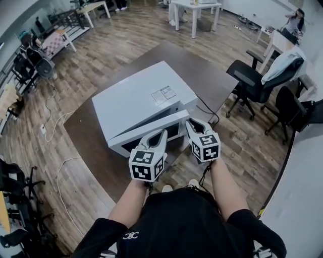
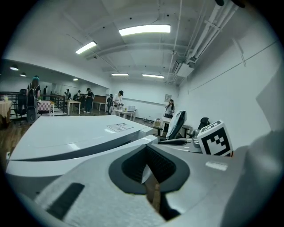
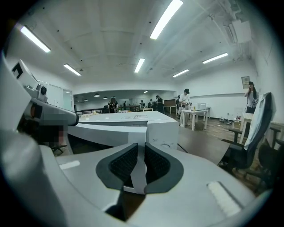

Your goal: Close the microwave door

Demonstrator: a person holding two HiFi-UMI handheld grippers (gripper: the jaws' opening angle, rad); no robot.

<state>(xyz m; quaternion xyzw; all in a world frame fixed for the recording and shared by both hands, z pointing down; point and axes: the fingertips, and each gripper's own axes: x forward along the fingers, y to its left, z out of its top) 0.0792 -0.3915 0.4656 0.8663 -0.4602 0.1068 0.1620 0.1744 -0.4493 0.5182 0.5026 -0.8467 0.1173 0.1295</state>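
A white microwave stands on a brown table, its front toward me. Its door hangs slightly ajar, with a dark gap behind its right end. My left gripper is at the door's front near the middle, jaws shut and empty. My right gripper is at the door's right, free end. Its pads stand a narrow slit apart, and the white door edge shows in the slit. Whether either gripper touches the door is hidden.
A black cord runs from the microwave across the table's right corner. Black office chairs stand to the right and a white cable lies on the wood floor at left. A white table and people are far behind.
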